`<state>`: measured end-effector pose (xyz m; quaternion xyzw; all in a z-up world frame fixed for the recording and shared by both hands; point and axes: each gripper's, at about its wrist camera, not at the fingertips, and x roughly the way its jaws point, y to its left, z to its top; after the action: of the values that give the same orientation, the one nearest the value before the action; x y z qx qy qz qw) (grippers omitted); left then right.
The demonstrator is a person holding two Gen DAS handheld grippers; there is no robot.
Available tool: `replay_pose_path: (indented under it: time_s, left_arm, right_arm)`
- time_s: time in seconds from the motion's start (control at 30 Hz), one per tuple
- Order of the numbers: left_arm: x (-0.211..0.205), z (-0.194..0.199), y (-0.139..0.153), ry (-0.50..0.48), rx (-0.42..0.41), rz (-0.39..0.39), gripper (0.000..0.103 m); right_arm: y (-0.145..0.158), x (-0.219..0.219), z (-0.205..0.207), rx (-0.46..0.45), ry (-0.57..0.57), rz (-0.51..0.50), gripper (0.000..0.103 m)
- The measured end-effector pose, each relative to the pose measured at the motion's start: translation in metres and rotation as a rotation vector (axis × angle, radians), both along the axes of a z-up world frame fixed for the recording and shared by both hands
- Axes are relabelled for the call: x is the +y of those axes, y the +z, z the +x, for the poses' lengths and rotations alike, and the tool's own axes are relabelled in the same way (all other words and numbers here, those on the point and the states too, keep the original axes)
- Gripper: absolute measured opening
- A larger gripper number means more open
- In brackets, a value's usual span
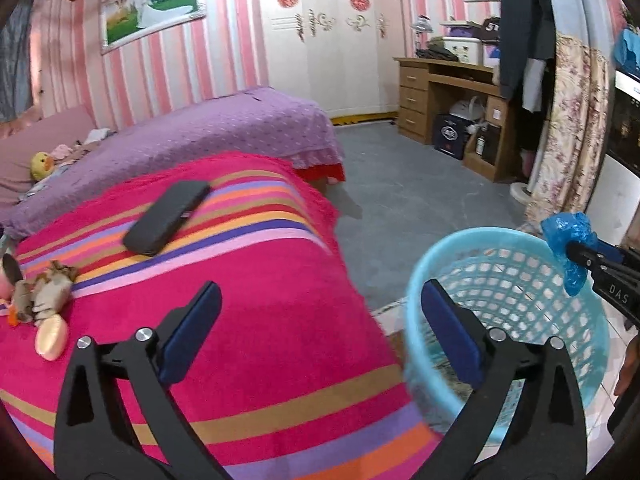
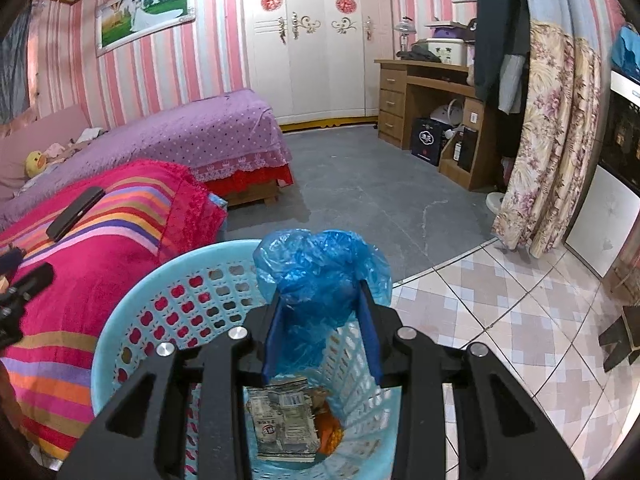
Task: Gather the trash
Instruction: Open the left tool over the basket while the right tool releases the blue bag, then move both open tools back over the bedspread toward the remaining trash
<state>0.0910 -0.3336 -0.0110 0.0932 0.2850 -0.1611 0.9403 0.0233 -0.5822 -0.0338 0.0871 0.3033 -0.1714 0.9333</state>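
Note:
My right gripper (image 2: 322, 292) is shut on a crumpled blue plastic bag (image 2: 320, 264), held just above the light blue mesh basket (image 2: 160, 280). Printed wrappers (image 2: 280, 420) lie at the basket's bottom. In the left wrist view the same bag (image 1: 568, 236) and right gripper (image 1: 578, 252) hang over the basket's far rim (image 1: 440, 252). My left gripper (image 1: 320, 286) stands wide open with nothing between its fingers, straddling the edge of the striped pink blanket (image 1: 260, 340) and the basket. Crumpled brownish scraps (image 1: 44, 292) lie at the blanket's left edge.
A black phone-like slab (image 1: 166, 218) rests on the blanket. Behind it is a purple-covered bed (image 1: 220, 128). A wooden desk (image 2: 424, 92) and a floral curtain (image 2: 548, 140) stand at the right. Grey floor (image 2: 360, 192) meets patterned tiles (image 2: 500, 312), with a dark stool (image 2: 622, 336) nearby.

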Motion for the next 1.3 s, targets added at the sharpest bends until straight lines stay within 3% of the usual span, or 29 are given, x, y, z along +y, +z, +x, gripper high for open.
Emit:
replay_pose_path:
  time_s: [0.07,0.13,0.17,0.43,0.57,0.83,1.3]
  left_arm:
    - [0.014,0.001,0.003,0.011,0.001,-0.004,0.097]
    - [0.028,0.002,0.005,0.025,0.0,-0.003,0.097]
    - [0.033,0.002,0.007,0.03,-0.003,-0.001,0.097]
    - [0.096,-0.007,0.018,0.083,-0.041,0.005,0.097]
    - [0.12,-0.009,0.019,0.11,-0.037,-0.002,0.097]
    - [0.173,-0.002,0.04,0.138,-0.064,0.005,0.097]
    - [0.263,0.018,0.028,0.242,-0.018,-0.065,0.097]
  right_arm:
    - [-0.001,0.005,0.003,0.008,0.009,-0.004,0.039]
    - [-0.003,0.011,0.006,0.018,0.003,-0.009,0.069]
    - [-0.003,0.013,0.007,0.019,0.001,-0.004,0.074]
    - [0.012,0.054,0.018,-0.013,0.004,-0.009,0.094]
    - [0.022,0.089,0.03,-0.029,0.051,-0.068,0.097]
    - [0.024,0.143,0.055,-0.031,0.123,-0.048,0.098]
    - [0.034,0.222,0.074,-0.068,0.19,-0.059,0.098]
